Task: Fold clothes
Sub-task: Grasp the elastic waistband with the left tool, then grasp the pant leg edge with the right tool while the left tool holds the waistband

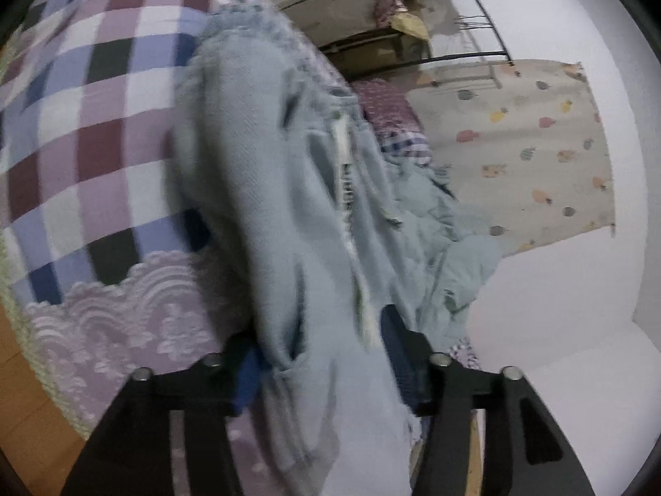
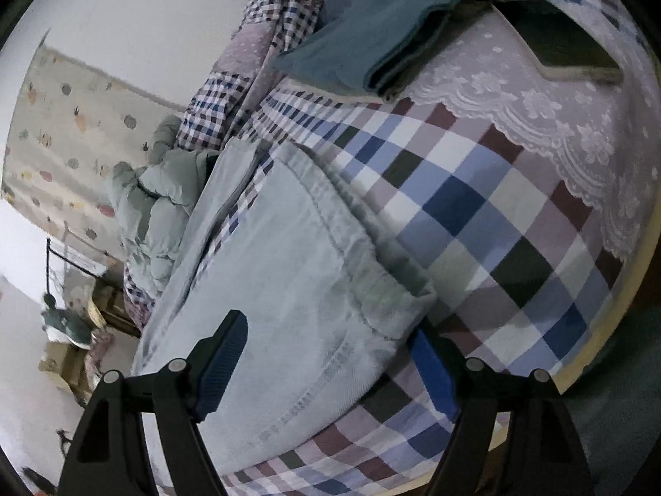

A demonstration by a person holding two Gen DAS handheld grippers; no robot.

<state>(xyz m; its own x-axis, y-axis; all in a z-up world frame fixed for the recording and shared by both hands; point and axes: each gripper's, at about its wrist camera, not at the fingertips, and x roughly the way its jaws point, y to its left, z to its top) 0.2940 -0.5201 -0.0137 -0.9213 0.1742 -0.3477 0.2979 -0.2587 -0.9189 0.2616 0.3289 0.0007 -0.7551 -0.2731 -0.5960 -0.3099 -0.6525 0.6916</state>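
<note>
Item: pale blue frayed jeans (image 2: 289, 273), lying on a checked bedspread (image 2: 475, 206) of maroon, blue, dark green and white squares; the spread carries a lilac lace-edged panel (image 2: 549, 95).

Left gripper (image 1: 322, 376): black frame with blue pads (image 1: 248, 380); a bunched fold of the jeans (image 1: 264, 215) runs between the fingers and rises away from the camera; the view is blurred, and the pads sit close against the cloth on both sides, so the tongs appear to pinch the denim; torn, fringed patches show along the fabric.

Right gripper (image 2: 330, 368): fingers spread wide; one pad (image 2: 223, 363) rests over the denim, the other (image 2: 433, 376) lies just beside the waistband corner over the bedspread; nothing is pinched.

Surroundings: a folded teal garment (image 2: 372, 41) at the far edge of the lace panel, well apart from the jeans; a pale green quilted jacket (image 2: 157, 206) heaped beside the far end of the jeans; a cream wall hanging with a small fruit print (image 1: 529, 153); a dark flat object (image 2: 566, 45) lying on the lace panel.
</note>
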